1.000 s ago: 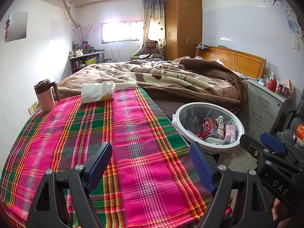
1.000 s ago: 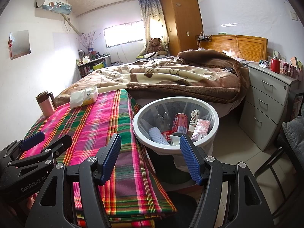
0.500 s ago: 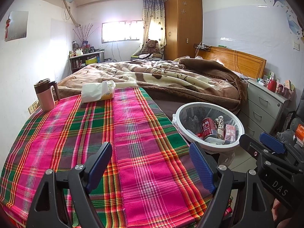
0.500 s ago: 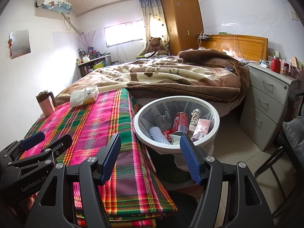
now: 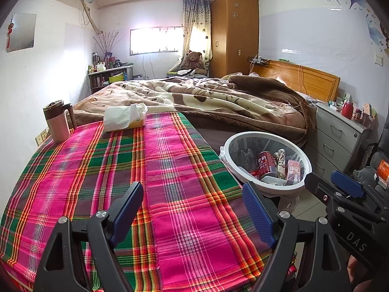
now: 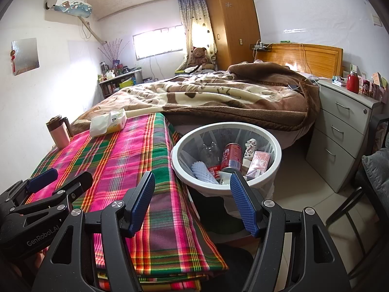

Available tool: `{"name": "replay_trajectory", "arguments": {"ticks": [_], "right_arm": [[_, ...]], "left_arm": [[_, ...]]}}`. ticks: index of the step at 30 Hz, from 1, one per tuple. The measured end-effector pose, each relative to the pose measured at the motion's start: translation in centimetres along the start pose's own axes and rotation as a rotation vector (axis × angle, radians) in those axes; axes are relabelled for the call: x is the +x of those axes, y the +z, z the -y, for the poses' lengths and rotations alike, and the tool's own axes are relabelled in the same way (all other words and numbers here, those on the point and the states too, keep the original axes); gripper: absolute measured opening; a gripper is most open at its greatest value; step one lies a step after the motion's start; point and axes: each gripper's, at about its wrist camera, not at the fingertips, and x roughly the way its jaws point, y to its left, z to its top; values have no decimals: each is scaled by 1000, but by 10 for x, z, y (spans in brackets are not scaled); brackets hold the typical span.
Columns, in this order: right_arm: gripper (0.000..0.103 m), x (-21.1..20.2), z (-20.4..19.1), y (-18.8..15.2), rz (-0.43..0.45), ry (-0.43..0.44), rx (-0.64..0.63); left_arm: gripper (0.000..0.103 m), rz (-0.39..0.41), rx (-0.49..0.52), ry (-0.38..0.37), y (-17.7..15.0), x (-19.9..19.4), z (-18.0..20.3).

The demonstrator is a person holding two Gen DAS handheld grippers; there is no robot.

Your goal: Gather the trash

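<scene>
A white trash bin (image 5: 306, 168) (image 6: 277, 157) stands on the floor right of the table. It holds a red can (image 6: 232, 155), a clear bottle (image 6: 209, 149), a white foam sleeve (image 6: 203, 171) and small cartons (image 6: 260, 161). My left gripper (image 5: 194, 209) is open and empty above the pink plaid tablecloth (image 5: 116, 170). My right gripper (image 6: 193, 202) is open and empty, just in front of the bin at the table's right edge. Each gripper shows in the other's view, the right one (image 5: 340, 189) and the left one (image 6: 58, 180).
A tissue pack (image 5: 125, 116) (image 6: 108, 121) and a pink mug with a brown lid (image 5: 57, 120) (image 6: 58, 131) sit at the table's far end. A bed with a brown blanket (image 5: 206, 99) lies beyond. A grey drawer unit (image 6: 345, 131) stands right of the bin.
</scene>
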Motion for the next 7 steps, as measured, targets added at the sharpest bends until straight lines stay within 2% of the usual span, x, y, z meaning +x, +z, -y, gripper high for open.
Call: {"name": "replay_trajectory", "arguments": {"ticks": [7], "right_arm": [[66, -1, 0, 0, -1, 0, 0]], "left_arm": [[85, -1, -3, 3, 0, -2, 3]]}}
